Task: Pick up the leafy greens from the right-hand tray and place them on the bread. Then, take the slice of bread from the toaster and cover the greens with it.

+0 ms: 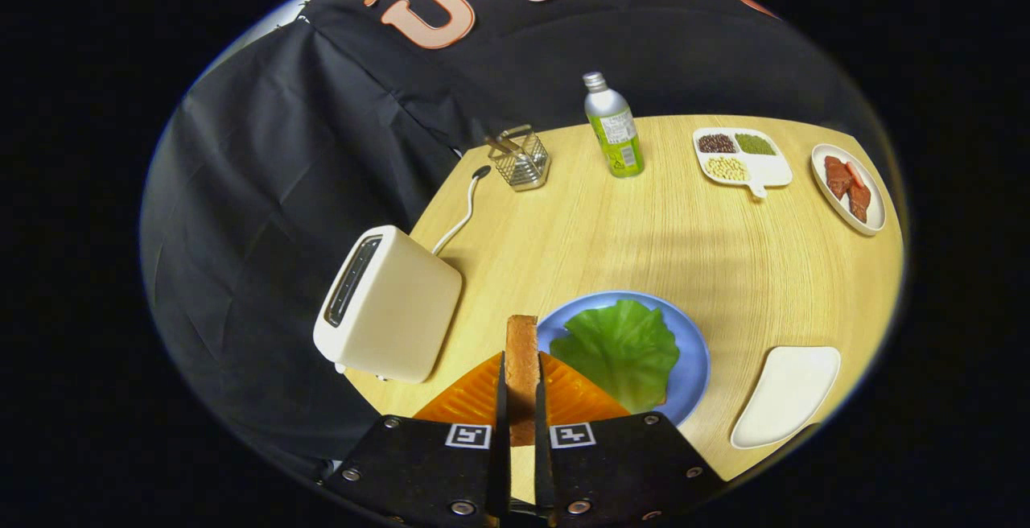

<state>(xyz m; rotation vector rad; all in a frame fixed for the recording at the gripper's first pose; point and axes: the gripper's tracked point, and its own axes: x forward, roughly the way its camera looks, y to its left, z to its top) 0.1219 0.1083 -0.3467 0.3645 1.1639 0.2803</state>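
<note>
so the greens (624,348) are already lying on the blue plate (692,351), looks like over the bottom bread, whose corner (656,399) peeks out at the near edge. the gripper (521,387) is clamped narrow on a bread slice (521,351), held on edge just left of the plate. toaster (390,307) on the left looks empty, right tray (784,395) too. i'd say only the covering is left.

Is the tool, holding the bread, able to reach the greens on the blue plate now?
Probably yes. The tool, shut on the bread slice, is beside the greens; nothing stands between them.
</note>
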